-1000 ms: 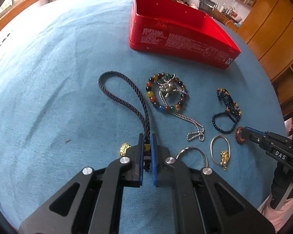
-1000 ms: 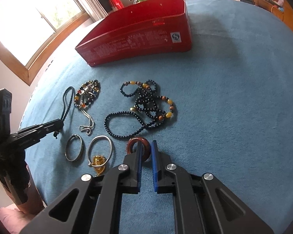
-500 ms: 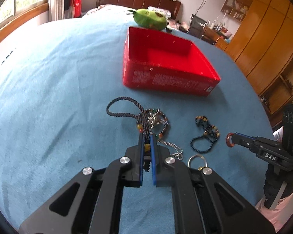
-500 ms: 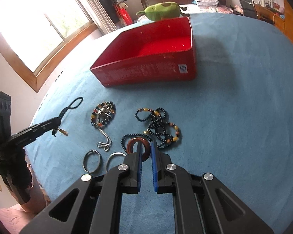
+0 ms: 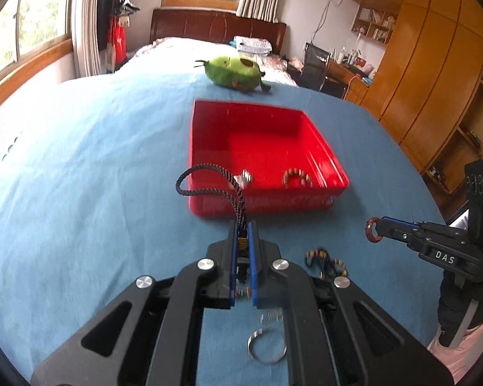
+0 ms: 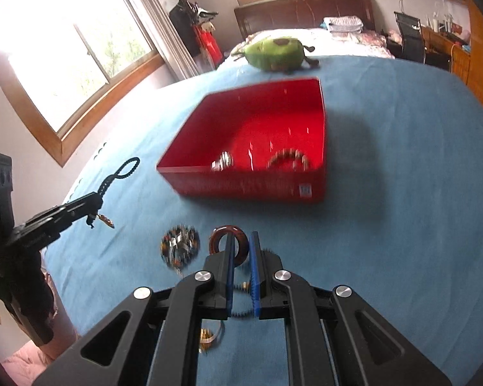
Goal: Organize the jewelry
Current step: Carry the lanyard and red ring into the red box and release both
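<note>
Jewelry is split between the red box (image 5: 318,160), the blue cloth (image 5: 96,177) and the two grippers. At lower centre of the left wrist view, the left gripper (image 5: 242,228) is clamped on the base of a dark braided cord (image 5: 209,181), whose loop arcs up and left in front of the box's near wall. At the right edge of that view, the right gripper (image 5: 378,230) pinches a reddish-brown ring (image 5: 371,230), clear of the cloth. In the right wrist view the same ring (image 6: 228,244) sits between the blue pads at lower centre. Inside the box, near its front wall, lie a silvery piece (image 5: 245,177) and a beaded bracelet (image 5: 297,177). On the cloth at the bottom of the left view lie a silver bangle (image 5: 267,345) and a dark beaded strand (image 5: 326,262); a multicoloured beaded bracelet (image 6: 179,246) shows blurred at centre left of the right view. A green plush toy (image 5: 233,72) rests beyond the box at upper centre.
</note>
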`<action>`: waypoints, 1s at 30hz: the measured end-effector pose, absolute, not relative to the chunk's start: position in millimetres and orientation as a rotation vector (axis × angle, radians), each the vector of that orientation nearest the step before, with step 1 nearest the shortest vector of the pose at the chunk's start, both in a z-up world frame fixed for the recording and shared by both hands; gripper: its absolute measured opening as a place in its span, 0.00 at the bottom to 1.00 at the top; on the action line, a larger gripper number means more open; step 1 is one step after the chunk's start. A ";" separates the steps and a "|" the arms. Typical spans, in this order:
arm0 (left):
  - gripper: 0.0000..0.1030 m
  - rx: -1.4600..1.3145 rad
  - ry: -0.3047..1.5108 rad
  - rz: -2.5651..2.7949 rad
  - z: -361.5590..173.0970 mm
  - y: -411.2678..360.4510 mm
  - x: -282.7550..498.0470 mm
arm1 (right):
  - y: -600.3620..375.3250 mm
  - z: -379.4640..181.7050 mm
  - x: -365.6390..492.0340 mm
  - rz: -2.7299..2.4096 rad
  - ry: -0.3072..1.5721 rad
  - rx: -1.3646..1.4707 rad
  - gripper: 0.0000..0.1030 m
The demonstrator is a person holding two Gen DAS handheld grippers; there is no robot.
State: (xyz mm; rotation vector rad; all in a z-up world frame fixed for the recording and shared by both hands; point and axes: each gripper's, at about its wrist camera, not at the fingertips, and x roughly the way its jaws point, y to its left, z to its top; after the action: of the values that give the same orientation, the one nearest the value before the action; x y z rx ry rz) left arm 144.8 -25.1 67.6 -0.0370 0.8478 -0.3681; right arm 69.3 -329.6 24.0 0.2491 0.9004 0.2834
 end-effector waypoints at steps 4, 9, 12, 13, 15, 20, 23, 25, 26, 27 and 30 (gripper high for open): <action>0.04 -0.042 0.829 -0.363 76.8 -35.2 171.0 | -331.8 35.2 97.2 0.263 0.886 0.256 0.08; 0.04 -0.064 0.809 -0.355 76.5 -47.0 214.9 | -328.9 36.0 137.2 0.247 0.883 0.266 0.08; 0.04 -0.076 0.821 -0.353 66.6 -55.0 240.8 | -327.3 30.8 160.5 0.240 0.884 0.275 0.08; 0.04 -0.075 0.829 -0.353 63.2 -57.0 248.3 | -326.5 28.7 166.1 0.240 0.887 0.278 0.08; 0.04 -0.071 0.847 -0.354 55.3 -61.6 261.4 | -325.9 20.5 181.0 0.243 0.903 0.289 0.08; 0.04 -0.051 0.902 -0.326 29.0 -70.4 296.2 | -327.6 -0.8 209.0 0.212 0.941 0.293 0.08; 0.04 -0.041 0.928 -0.314 15.3 -74.2 313.0 | -328.3 -10.5 220.0 0.203 0.958 0.284 0.08; 0.04 -0.029 0.940 -0.307 9.1 -76.0 321.0 | -328.6 -15.7 226.2 0.197 0.969 0.282 0.08; 0.04 -0.024 0.945 -0.305 6.5 -77.2 324.0 | -329.5 -19.1 230.0 0.193 0.976 0.281 0.08; 0.04 -0.019 0.950 -0.303 3.6 -78.8 326.4 | -330.1 -21.0 231.4 0.190 0.980 0.281 0.08; 0.04 -0.001 0.970 -0.294 -6.1 -83.7 333.5 | -331.8 -27.9 237.3 0.183 0.994 0.282 0.08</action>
State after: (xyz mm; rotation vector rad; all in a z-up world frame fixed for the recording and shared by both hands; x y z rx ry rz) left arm 333.5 -83.7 -6.1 -0.0006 0.9698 -0.2942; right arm 237.3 -331.8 -27.9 0.2819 0.9935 0.1831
